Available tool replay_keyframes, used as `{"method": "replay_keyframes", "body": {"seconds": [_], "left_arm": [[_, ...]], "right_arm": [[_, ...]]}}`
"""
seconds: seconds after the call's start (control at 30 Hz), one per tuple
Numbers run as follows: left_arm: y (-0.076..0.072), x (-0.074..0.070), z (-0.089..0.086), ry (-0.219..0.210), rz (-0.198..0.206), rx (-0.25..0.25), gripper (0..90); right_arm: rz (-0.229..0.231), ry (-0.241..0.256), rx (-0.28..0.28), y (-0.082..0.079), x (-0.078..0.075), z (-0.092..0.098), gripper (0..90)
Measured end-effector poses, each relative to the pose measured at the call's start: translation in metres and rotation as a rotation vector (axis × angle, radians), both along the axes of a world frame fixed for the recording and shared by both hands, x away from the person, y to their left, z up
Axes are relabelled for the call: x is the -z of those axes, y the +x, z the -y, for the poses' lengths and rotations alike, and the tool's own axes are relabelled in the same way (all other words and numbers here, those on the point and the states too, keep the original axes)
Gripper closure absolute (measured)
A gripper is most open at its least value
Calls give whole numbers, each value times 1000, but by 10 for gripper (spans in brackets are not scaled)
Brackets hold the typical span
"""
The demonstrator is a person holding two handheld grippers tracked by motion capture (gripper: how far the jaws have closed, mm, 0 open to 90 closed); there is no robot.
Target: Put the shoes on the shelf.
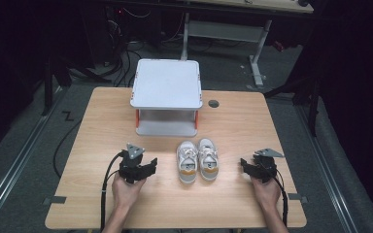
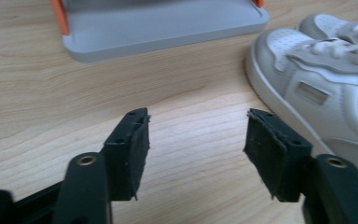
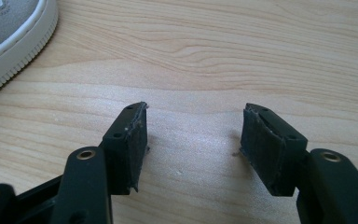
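Left gripper (image 1: pixel 148 165), right gripper (image 1: pixel 245 165) low on table, flanking shoes (image 1: pixel 197 160); fingers spread, empty.

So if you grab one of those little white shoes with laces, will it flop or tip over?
The small white lace-up shoe probably stays upright: it sits flat on a broad sole. Its padded upper may squash slightly when gripped. Being small, it looks light, and might slide on the smooth wooden table.

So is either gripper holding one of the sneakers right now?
No, in the high view the left gripper and the right gripper sit on the table either side of the pair of sneakers, jaws open and empty.
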State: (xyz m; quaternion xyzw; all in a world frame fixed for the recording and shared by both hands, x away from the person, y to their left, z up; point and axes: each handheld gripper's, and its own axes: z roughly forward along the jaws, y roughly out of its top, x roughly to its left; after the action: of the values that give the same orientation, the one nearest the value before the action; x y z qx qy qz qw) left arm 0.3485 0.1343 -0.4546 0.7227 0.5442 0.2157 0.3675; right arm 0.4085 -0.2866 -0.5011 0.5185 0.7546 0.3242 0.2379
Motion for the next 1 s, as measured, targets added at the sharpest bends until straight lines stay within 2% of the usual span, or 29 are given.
{"method": "replay_keyframes", "body": {"seconds": [0.13,0.33,0.37,0.43,0.63,0.8,1.0], "left_arm": [[-3,-9,16,-30,-16,48,418],[-6,-17,47,-19,-17,136,411],[-7,-19,57,-11,-13,155,404],[-7,-20,61,-11,-14,162,404],[-6,-20,92,-9,-29,210,403],[-4,-18,106,-5,-44,205,410],[7,-14,119,-6,-98,170,472]], "right_arm": [[-1,1,1,0,0,0,408],[-2,2,1,0,0,0,408],[-2,1,1,0,0,0,408],[-2,1,1,0,0,0,408],[-2,4,-1,0,0,0,408],[-3,2,-9,0,0,0,409],[-3,2,-12,-1,0,0,410]]}}
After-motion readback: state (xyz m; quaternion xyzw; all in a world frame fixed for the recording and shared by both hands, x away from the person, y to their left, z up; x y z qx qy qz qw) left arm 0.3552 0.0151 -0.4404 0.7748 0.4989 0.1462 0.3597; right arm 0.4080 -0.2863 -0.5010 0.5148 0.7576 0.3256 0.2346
